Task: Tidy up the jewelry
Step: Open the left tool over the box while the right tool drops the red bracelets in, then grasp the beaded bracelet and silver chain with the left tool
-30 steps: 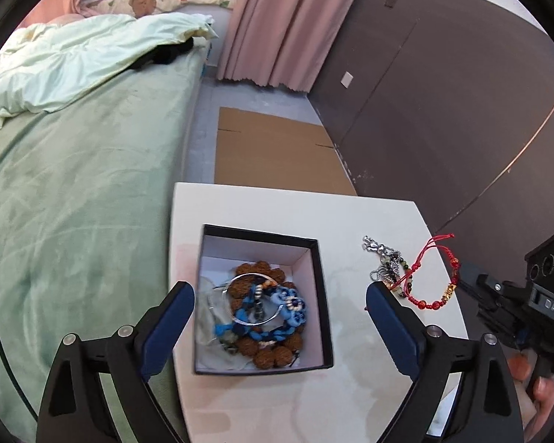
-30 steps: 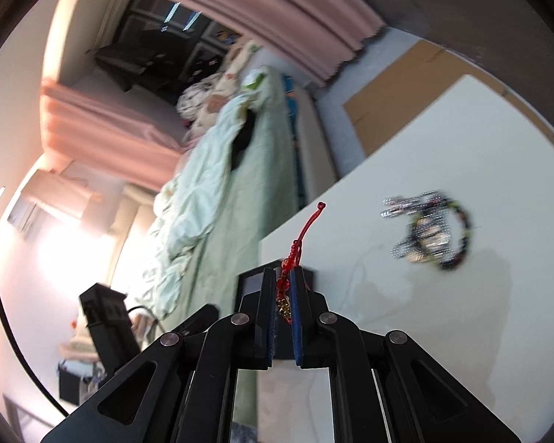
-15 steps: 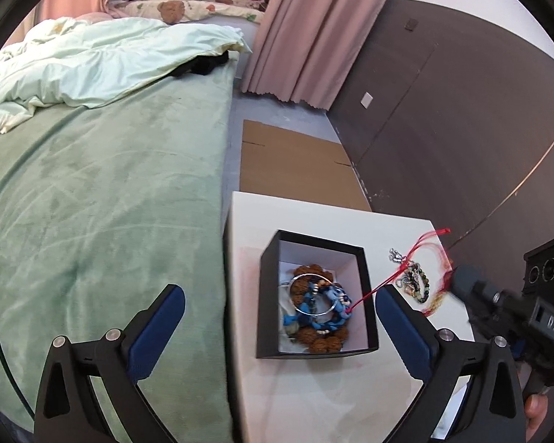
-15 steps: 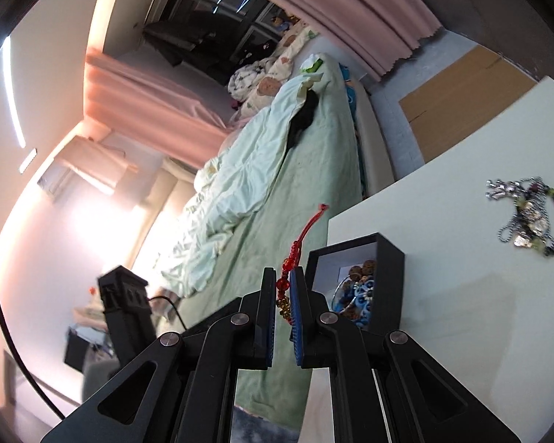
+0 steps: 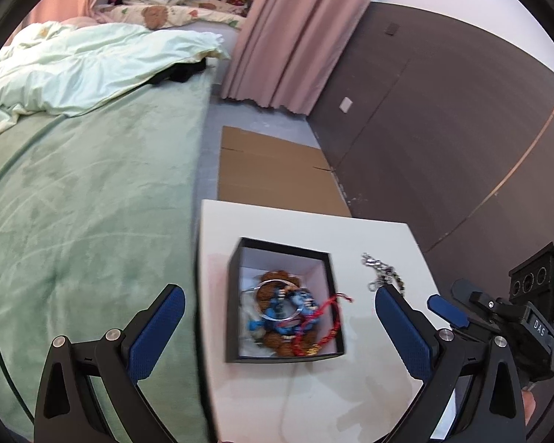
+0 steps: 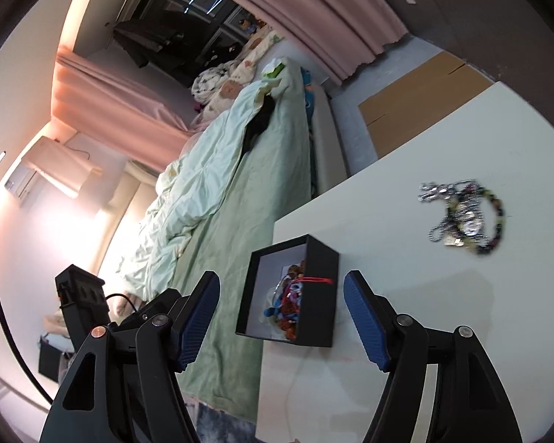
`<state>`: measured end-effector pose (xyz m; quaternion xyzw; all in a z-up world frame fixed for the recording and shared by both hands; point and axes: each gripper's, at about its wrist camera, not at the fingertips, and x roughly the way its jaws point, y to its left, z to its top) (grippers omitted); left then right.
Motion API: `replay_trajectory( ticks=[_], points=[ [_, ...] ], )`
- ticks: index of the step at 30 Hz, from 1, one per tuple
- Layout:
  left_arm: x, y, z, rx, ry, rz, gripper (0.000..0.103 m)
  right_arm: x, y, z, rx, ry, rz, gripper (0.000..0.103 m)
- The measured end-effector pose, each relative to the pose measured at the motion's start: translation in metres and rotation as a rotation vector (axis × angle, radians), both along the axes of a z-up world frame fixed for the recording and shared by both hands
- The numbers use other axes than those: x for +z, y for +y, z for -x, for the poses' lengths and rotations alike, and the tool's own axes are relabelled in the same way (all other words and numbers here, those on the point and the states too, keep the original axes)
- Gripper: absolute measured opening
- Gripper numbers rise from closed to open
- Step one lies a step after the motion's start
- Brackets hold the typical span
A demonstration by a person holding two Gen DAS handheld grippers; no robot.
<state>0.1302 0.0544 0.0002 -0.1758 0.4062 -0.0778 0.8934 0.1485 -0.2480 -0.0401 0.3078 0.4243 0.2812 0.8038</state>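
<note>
Two pairs of tongs hang over one corner of the room, and the biggest thing in sight is the bed (image 5: 74,192), spread with a green blanket and a pale rumpled duvet (image 5: 85,62) toward its far end. Pink curtains (image 5: 295,33) fall beside a dark panelled wall (image 5: 443,118), and a flattened sheet of cardboard (image 5: 273,173) lies on the floor between the bed and that wall.

Next in size comes the white tabletop (image 5: 369,387), pushed up against the bed's edge. On it, toward the bed side, sits an open black box (image 5: 236,317) with a white lining. Inside is a heap of bracelets: brown beads, a blue piece and a silver ring (image 5: 277,302), with the red string bracelet (image 5: 332,317) lying on top, one loop draped against the box wall nearest the right tongs.

Left tongs (image 5: 277,332) are spread wide and hold nothing, one finger over the blanket and the other over the tabletop, the box between them. Right tongs (image 6: 280,317) are likewise parted and empty, framing the box from its side.

Smallest, a tangle of silver chain and dark beads (image 6: 465,217) lies on the bare tabletop, well apart from the box.
</note>
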Motion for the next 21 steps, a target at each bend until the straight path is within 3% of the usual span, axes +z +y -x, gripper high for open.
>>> replay_trajectory(
  ticks=[5, 7, 8, 9, 21],
  points=[
    [0.004, -0.022, -0.003, -0.028, -0.020, -0.003, 0.103, 0.008, -0.022, 0.006, -0.051, -0.016, 0.045, 0.071],
    [0.004, -0.032, -0.005, -0.042, -0.023, -0.002, 0.103, 0.009, -0.033, 0.007, -0.069, 0.001, 0.056, 0.084],
    [0.004, -0.037, -0.007, -0.048, -0.023, -0.004, 0.103, 0.007, -0.040, 0.006, -0.082, 0.013, 0.056, 0.097],
    [0.004, -0.044, -0.009, -0.060, -0.023, -0.009, 0.103, 0.006, -0.045, 0.006, -0.091, 0.021, 0.056, 0.099],
    [-0.003, -0.112, -0.028, -0.176, -0.031, -0.091, 0.103, -0.013, -0.116, 0.000, -0.276, 0.172, 0.122, 0.099]
  ],
)
